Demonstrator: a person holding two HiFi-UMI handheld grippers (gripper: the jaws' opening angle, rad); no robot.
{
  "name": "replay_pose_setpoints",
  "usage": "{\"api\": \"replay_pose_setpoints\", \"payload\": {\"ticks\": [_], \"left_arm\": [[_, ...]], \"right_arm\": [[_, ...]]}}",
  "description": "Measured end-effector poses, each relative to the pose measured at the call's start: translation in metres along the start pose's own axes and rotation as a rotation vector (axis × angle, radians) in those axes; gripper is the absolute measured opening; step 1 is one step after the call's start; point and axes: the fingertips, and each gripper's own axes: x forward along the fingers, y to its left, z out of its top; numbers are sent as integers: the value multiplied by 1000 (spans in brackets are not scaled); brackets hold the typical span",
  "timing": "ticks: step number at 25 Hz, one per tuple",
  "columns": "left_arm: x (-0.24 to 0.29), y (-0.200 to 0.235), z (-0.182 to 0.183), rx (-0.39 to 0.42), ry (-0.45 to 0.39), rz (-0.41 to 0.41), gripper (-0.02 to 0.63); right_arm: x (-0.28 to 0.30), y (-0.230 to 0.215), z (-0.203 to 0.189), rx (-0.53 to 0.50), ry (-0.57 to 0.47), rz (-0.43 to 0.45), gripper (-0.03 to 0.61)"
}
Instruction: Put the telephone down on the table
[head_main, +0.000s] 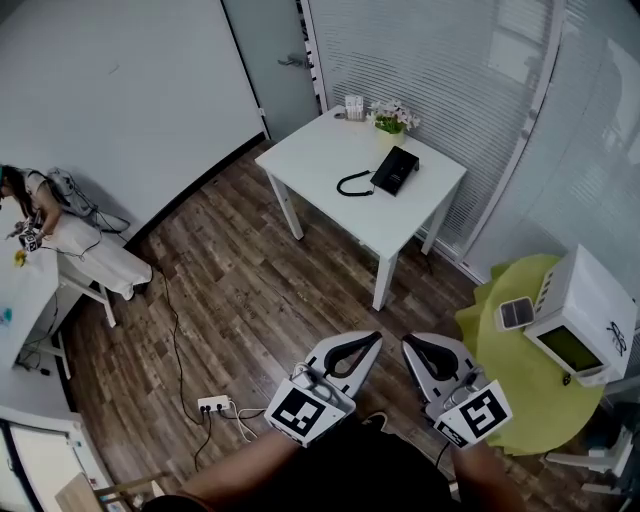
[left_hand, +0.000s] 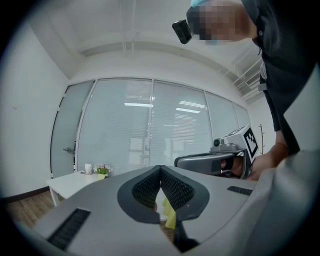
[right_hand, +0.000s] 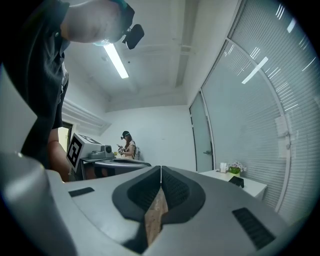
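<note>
A black telephone (head_main: 395, 170) with a coiled cord lies on the white table (head_main: 330, 150) across the room; its handset rests on the base. It also shows small in the right gripper view as the telephone (right_hand: 237, 181) on the table (right_hand: 252, 186). My left gripper (head_main: 366, 341) and right gripper (head_main: 412, 346) are held close to my body, far from the table, both pointing level. Each has its jaws closed together with nothing between them. The left gripper (left_hand: 160, 169) sees the right one beside it; the right gripper (right_hand: 160, 169) sees the left.
A small flower pot (head_main: 391, 119) and a white holder (head_main: 354, 107) stand at the table's far edge. A round green table (head_main: 530, 350) with a white machine (head_main: 585, 315) is on my right. A power strip (head_main: 213, 405) with cables lies on the wood floor. A person (head_main: 20, 195) sits at far left.
</note>
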Motion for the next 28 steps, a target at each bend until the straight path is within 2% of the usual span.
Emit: {"api": "replay_pose_setpoints", "payload": {"ticks": [6,13,28], "left_arm": [[-11,37,-2,-12,1,26,9],[-14,92,0,-7,0,31,9],[5,226,8,-9,-23,-65,9]], "right_arm": [[39,0,0,30,-1,41,23],[88,-7,-2,28,35,44,23],[219,-40,-1,24,78,-26,23]]}}
